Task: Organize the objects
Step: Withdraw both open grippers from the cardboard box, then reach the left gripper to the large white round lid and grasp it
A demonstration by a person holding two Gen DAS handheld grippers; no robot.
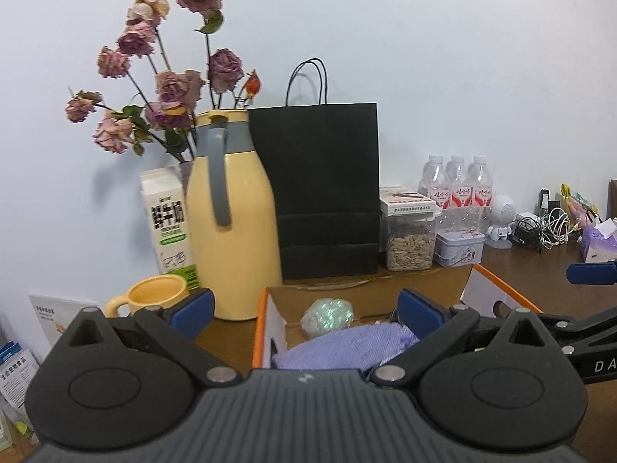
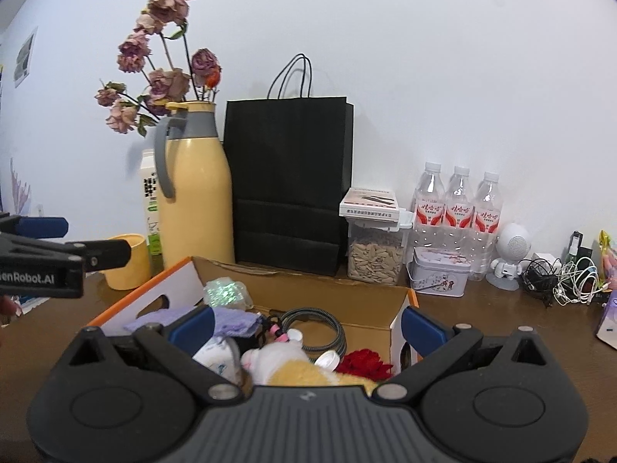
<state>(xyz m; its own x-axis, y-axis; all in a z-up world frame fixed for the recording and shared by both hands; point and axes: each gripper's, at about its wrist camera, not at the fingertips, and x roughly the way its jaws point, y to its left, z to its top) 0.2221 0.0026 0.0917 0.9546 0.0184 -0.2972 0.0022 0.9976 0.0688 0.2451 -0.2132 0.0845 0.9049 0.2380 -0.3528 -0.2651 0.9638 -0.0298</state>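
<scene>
Cardboard box (image 2: pixel 308 293) sits on the desk (image 2: pixel 482 328), in front of the black bag (image 2: pixel 289 177). It holds a purple cloth (image 2: pixel 231 318), cable (image 2: pixel 324 322), plush toy (image 2: pixel 285 362) and red flower (image 2: pixel 364 362). Left gripper (image 1: pixel 308 310) and right gripper (image 2: pixel 308 324) hover over the box, fingers wide apart, holding nothing.

I'm seeing a yellow thermos (image 2: pixel 194 189) standing next to a black paper bag (image 2: pixel 289 177), w/ dried roses (image 1: pixel 162 73) leaning behind. Three water bottles (image 2: pixel 459 208) are sitting by the wall, near a seed jar (image 2: pixel 376 249).
</scene>
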